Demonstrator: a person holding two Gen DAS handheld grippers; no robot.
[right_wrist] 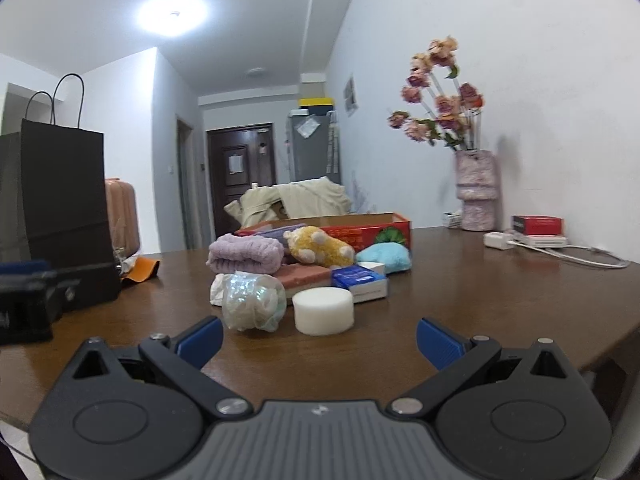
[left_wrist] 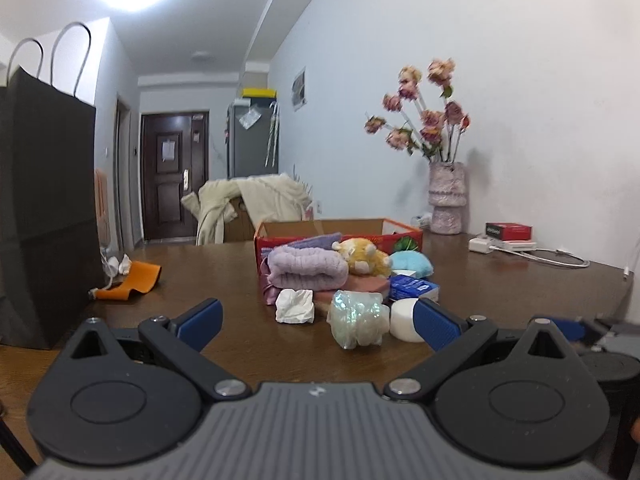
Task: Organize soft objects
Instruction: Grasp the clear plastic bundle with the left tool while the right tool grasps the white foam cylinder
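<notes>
A pile of soft things lies on the brown table (left_wrist: 208,272) before a red cardboard box (left_wrist: 400,236): a rolled lilac towel (left_wrist: 306,268), a yellow plush toy (left_wrist: 362,258), a light blue plush (left_wrist: 412,264), a pink sponge block (left_wrist: 370,285), crumpled white tissue (left_wrist: 295,306), a shiny wrapped bundle (left_wrist: 358,318) and a white foam cylinder (left_wrist: 404,320). My left gripper (left_wrist: 320,324) is open and empty just short of the bundle. My right gripper (right_wrist: 320,340) is open and empty, close before the foam cylinder (right_wrist: 323,310) and bundle (right_wrist: 252,300).
A tall black paper bag (left_wrist: 44,208) stands at the table's left, with an orange cloth (left_wrist: 134,278) beside it. A blue tissue pack (left_wrist: 414,286) lies in the pile. A vase of dried flowers (left_wrist: 446,196), a red box and charger cables (left_wrist: 536,254) sit at the back right.
</notes>
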